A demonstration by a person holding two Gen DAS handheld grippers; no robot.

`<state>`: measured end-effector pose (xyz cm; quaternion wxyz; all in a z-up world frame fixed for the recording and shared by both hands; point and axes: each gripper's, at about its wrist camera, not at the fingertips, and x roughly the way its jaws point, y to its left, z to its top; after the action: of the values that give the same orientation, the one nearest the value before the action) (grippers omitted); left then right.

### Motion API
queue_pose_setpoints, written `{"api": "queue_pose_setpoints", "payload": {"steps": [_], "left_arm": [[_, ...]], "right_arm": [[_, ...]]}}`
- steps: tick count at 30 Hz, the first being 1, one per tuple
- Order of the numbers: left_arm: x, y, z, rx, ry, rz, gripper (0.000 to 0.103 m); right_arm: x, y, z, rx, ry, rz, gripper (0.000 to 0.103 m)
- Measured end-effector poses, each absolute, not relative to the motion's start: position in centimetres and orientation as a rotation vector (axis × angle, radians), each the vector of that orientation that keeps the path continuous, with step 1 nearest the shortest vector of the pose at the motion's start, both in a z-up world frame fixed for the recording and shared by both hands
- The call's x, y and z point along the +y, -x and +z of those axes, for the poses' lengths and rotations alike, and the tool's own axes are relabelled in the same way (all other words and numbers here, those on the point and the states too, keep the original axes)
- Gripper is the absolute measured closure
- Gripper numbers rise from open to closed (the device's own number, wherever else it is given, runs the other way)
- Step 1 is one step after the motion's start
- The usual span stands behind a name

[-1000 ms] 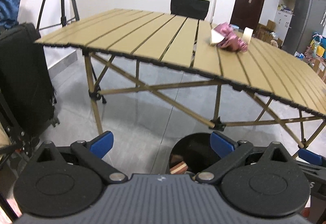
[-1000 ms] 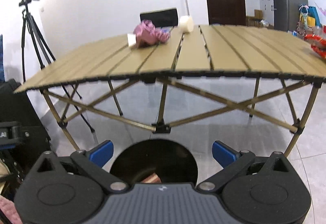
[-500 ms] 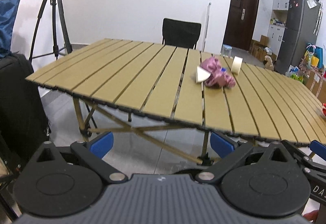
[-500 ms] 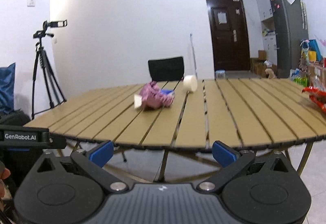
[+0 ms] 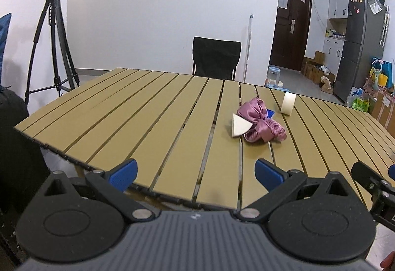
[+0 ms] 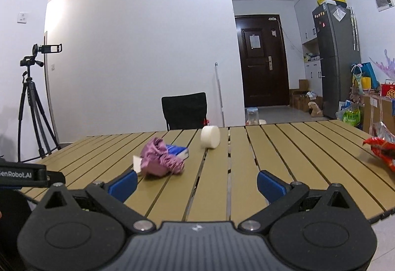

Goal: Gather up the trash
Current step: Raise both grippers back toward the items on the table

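A crumpled pink wrapper (image 5: 261,123) lies on the slatted table (image 5: 148,123), with a white paper scrap (image 5: 240,125) at its left and a small blue packet (image 5: 270,113) behind it. A white tape roll (image 5: 288,103) stands further back. In the right wrist view the pink wrapper (image 6: 160,160), blue packet (image 6: 178,150), tape roll (image 6: 210,136) and a red snack bag (image 6: 381,148) at the far right show. My left gripper (image 5: 195,173) is open and empty at the table's near edge. My right gripper (image 6: 196,183) is open and empty, just over the near edge.
A black chair (image 5: 215,58) stands behind the table. A camera tripod (image 5: 53,44) stands at the left by the wall. A black case (image 5: 17,147) is at my left. A fridge (image 6: 335,58) and bags are at the right.
Both grippers have risen from above the black bin on the floor to table height. The bin has dropped out of view. Both stay open and empty.
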<state>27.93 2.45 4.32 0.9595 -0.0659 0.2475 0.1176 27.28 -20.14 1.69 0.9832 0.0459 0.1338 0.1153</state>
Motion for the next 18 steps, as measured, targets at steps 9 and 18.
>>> {"api": "queue_pose_setpoints", "payload": {"steps": [9, 18], "left_arm": [[2.9, -33.3, 4.1, 0.518, 0.118, 0.237, 0.0], [5.0, -37.4, 4.0, 0.516, 0.119, 0.26, 0.0]], "right_arm": [[-19.8, -31.7, 1.5, 0.288, -0.112, 0.229, 0.0], [-16.5, -37.4, 1.6, 0.334, -0.107, 0.251, 0.0]]}}
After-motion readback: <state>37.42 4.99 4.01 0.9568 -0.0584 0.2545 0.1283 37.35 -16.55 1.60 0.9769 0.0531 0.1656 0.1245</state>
